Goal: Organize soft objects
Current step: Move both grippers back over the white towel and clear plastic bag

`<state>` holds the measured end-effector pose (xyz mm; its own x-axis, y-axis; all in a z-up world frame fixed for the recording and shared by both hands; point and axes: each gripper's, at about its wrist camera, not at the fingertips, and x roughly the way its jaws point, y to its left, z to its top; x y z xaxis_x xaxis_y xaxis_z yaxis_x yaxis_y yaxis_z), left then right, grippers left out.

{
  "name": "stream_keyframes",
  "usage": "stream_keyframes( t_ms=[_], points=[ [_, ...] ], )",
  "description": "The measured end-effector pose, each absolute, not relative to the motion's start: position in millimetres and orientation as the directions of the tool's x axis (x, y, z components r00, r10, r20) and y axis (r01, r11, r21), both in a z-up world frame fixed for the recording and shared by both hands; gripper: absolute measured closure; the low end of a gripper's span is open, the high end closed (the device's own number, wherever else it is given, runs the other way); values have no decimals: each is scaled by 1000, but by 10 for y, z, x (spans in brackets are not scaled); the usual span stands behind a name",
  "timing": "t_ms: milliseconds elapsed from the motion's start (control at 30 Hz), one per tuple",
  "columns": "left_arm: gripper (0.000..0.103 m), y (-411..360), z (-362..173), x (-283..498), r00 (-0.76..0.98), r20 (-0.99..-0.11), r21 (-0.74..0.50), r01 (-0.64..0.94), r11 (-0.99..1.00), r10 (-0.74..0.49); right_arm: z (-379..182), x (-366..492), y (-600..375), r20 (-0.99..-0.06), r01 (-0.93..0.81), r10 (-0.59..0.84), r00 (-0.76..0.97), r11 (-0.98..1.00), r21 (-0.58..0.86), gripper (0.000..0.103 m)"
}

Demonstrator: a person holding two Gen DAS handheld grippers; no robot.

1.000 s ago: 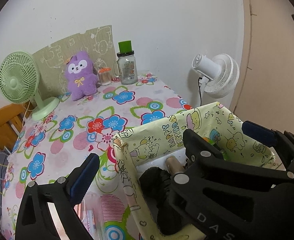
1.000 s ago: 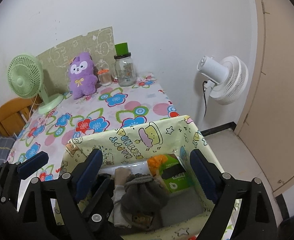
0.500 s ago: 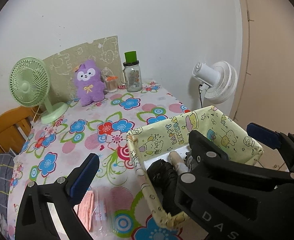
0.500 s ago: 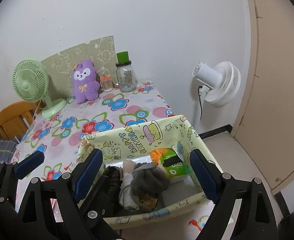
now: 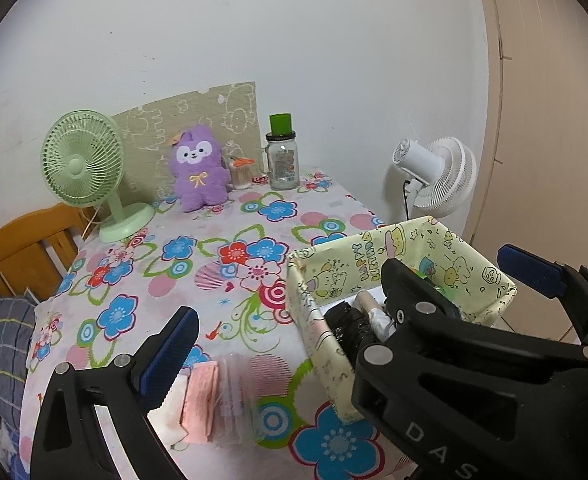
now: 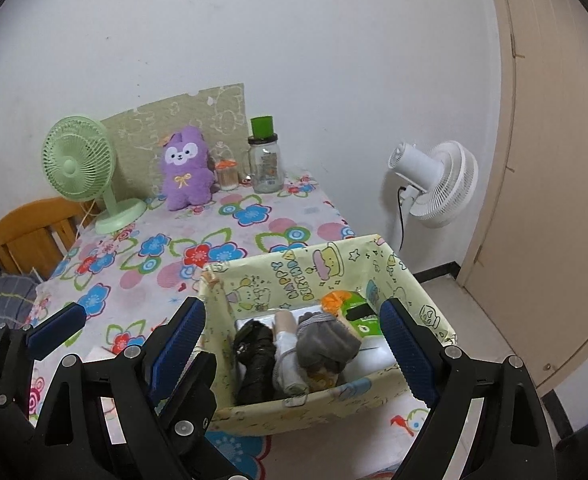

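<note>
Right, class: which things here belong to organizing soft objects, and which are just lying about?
Job: yellow fabric box, grey pouch, black bundle, purple plush.
Lying about: green fan, glass jar, white fan.

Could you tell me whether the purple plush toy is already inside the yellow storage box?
No, the purple plush toy sits upright on the table by the wall, far from the yellow storage box, which holds rolled dark and grey items.
</note>
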<state>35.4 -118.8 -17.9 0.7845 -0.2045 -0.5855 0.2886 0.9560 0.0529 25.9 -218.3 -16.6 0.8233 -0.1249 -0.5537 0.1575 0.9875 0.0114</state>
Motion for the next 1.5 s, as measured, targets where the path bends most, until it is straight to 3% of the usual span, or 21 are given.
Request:
stream_keyframes(
  t_ms=[767, 1500],
  points=[
    [3, -596, -217, 181, 803, -569, 36, 239, 970, -176, -158, 138, -1547, -528, 66, -58, 847, 998, -4, 4],
    [3, -24, -633, 278, 796, -593, 23, 167, 986, -122, -629, 262, -1050, -559, -3, 14, 829, 1000, 20, 4]
  ],
)
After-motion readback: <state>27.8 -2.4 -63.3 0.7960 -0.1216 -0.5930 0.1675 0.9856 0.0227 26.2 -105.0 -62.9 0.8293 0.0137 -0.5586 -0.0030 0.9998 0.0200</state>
